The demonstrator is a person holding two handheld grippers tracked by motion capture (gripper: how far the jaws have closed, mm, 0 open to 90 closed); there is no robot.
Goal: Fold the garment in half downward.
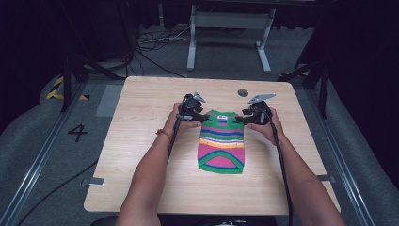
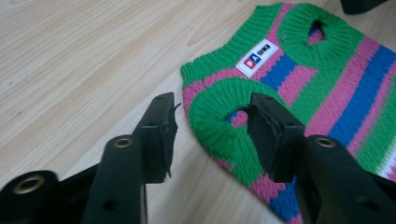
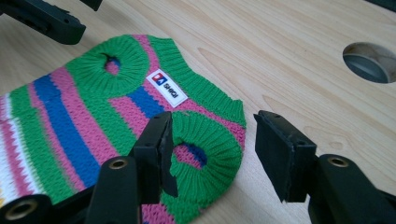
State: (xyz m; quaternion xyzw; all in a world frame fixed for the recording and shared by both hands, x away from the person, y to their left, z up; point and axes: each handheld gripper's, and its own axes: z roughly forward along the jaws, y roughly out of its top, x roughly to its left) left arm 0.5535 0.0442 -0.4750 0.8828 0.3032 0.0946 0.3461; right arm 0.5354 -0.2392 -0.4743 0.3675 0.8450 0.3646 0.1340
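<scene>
- Striped knitted sweater [image 1: 221, 141]: flat on the surface [image 1: 141, 155], collar end away from the person.
- Left gripper [image 2: 212, 128]: jaws apart, straddling the sweater's left armhole cuff, not gripping.
- Right gripper [image 3: 212, 149]: jaws apart, straddling its right cuff.

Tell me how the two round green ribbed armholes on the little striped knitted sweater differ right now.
The armhole at the left gripper has one black jaw resting over its opening, the other jaw out on the bare wooden table. The armhole at the right gripper lies between the jaws, its opening mostly uncovered, pink and blue showing through. Both are green ribbed rings at the striped knitted sweater's collar end, flat on the table, neither pinched yet.
</scene>
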